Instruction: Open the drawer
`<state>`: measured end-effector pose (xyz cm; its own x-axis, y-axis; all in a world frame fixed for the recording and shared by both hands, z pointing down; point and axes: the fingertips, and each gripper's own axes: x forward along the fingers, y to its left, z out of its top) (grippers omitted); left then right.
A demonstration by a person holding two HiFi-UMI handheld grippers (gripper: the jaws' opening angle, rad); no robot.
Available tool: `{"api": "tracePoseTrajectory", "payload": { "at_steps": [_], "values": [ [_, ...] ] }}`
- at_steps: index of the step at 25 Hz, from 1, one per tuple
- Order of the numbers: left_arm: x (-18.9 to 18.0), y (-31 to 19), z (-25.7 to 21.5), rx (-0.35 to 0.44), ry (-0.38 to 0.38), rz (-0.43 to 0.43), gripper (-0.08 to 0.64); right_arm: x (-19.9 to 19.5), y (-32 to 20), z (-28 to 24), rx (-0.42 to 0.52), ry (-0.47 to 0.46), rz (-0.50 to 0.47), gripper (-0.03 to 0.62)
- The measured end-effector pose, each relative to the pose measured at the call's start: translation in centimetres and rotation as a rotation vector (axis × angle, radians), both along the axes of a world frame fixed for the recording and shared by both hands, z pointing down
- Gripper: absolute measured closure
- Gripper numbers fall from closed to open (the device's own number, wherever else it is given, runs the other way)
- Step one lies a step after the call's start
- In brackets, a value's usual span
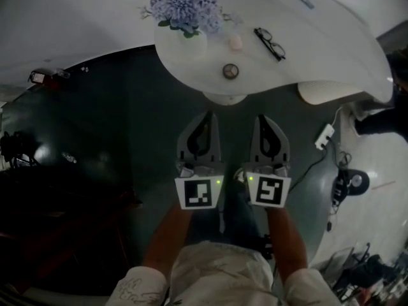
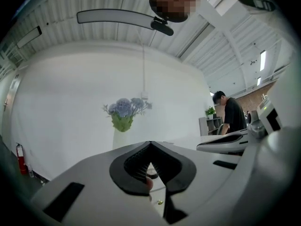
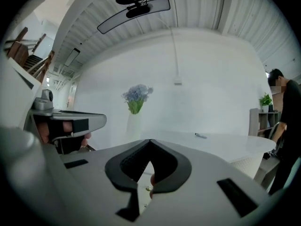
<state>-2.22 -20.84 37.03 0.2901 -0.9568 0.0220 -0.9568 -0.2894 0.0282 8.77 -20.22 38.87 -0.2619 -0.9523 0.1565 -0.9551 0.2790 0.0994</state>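
Finding the drawer comes first, because no view shows it. Neither a front nor a handle appears anywhere. It may sit under the rim of the white counter [image 1: 331,50], but that is only a guess from the task.

The left tool [image 1: 208,116] and the right tool [image 1: 261,118] hang side by side just short of the counter's near edge and point at it. Each has its jaws pressed together at the tips, with nothing between them. On top, near that edge, are a vase of blue flowers [image 1: 185,14], a pair of glasses [image 1: 270,43] and a small round thing [image 1: 231,71].

To do the step well, one tool should go below the rim, with the head tipped lower so the drawer front comes into sight. It should spread its jaws before it reaches the handle, close squarely on it, and pull straight back and level. A skewed pull could jam the drawer, or shake the counter and tip the vase. The other tool is best held clear.
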Motion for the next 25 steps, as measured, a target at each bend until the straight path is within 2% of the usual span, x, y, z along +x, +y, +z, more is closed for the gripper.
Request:
{"api": "tracePoseTrajectory", "payload": {
  "at_steps": [4,8,11,16,20,25],
  "values": [
    [-0.6,0.2,4.9,-0.06,0.008,-0.008,0.558,-0.1,-0.2,5.0,-0.026,-0.001,0.023,0.588],
    [0.2,0.4,9.2,-0.014,-0.068,0.046,0.558,0.2,-0.4,10.8,-0.06,0.028,0.024,0.588],
    [0.4,1.2,13.3,-0.046,-0.059,0.055,0.558,-0.7,-0.3,14.0,-0.029,0.024,0.008,0.588],
    [-0.5,1.4,18.9,-0.016,-0.067,0.049,0.558,-2.6,0.0,18.8,0.02,0.023,-0.025,0.588],
    [-1.5,0.8,22.4,0.001,-0.045,0.013,0.558,-2.6,0.1,22.9,0.001,0.042,-0.022,0.588],
    [-2.4,0.5,24.3,0.0,-0.046,-0.008,0.558,-2.2,-1.1,26.1,-0.018,0.055,0.003,0.588]
  ]
}}
